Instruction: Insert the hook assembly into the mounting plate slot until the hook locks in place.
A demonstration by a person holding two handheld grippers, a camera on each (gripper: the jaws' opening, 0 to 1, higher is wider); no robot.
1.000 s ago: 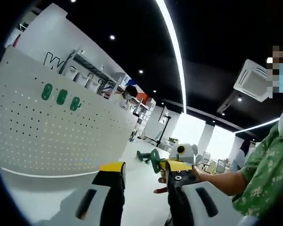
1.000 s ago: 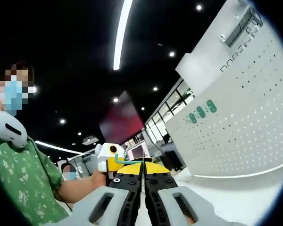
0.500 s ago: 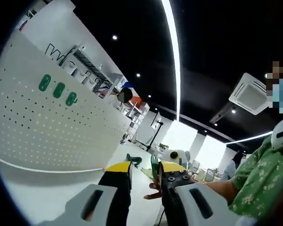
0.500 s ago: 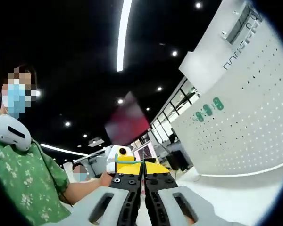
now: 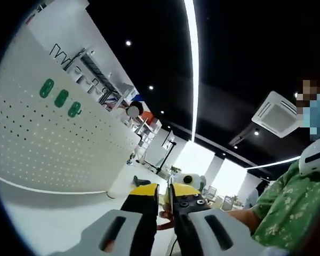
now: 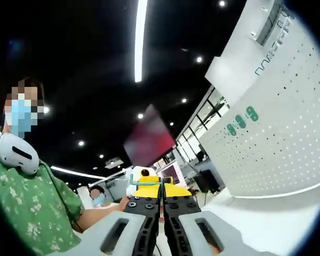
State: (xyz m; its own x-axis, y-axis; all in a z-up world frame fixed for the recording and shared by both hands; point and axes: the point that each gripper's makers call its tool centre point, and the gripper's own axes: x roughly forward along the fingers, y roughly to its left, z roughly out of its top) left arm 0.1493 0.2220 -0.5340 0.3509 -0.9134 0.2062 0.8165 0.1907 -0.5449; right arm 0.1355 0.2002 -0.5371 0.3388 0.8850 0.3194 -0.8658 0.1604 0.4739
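Right now my right gripper [image 6: 161, 198] jaws are clamped on the green hook [image 6: 145, 181]; the pegboard [image 6: 277, 154] sits well off, so a misaligned push could jam.

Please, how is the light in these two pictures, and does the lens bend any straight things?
Left gripper view: the ceiling light strip glares white against a dark ceiling, and the pegboard edge bows from fisheye distortion. Right gripper view: the light strip is overexposed too, the pegboard curves, and the tongs stay sharp.
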